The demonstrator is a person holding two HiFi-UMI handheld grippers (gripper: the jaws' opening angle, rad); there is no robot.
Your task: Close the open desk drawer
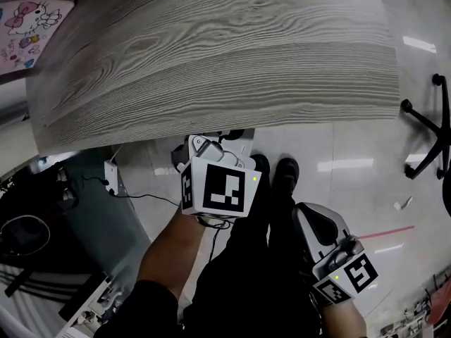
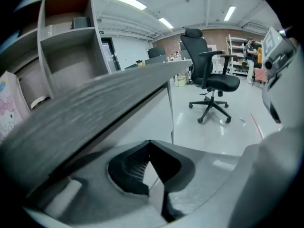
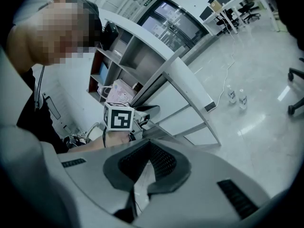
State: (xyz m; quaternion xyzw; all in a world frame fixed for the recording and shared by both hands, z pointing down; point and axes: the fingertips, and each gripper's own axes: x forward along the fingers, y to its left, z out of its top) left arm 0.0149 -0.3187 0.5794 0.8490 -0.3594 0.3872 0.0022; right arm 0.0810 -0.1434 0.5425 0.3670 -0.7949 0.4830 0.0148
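Head view: left gripper [image 1: 218, 146], jaws together, empty, sat just under desk [image 1: 211, 62] near edge, likely for pushing. Drawer was unseen, presumably beneath desk. Right gripper [image 3: 148, 144], closed too, empty, hung well back from desk.

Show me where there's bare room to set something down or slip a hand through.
Desktop: bare throughout, save the cartoon-print item at its left corner. Floor between the shoes and the chair base: open. Crowded: lower left, around the power strip.
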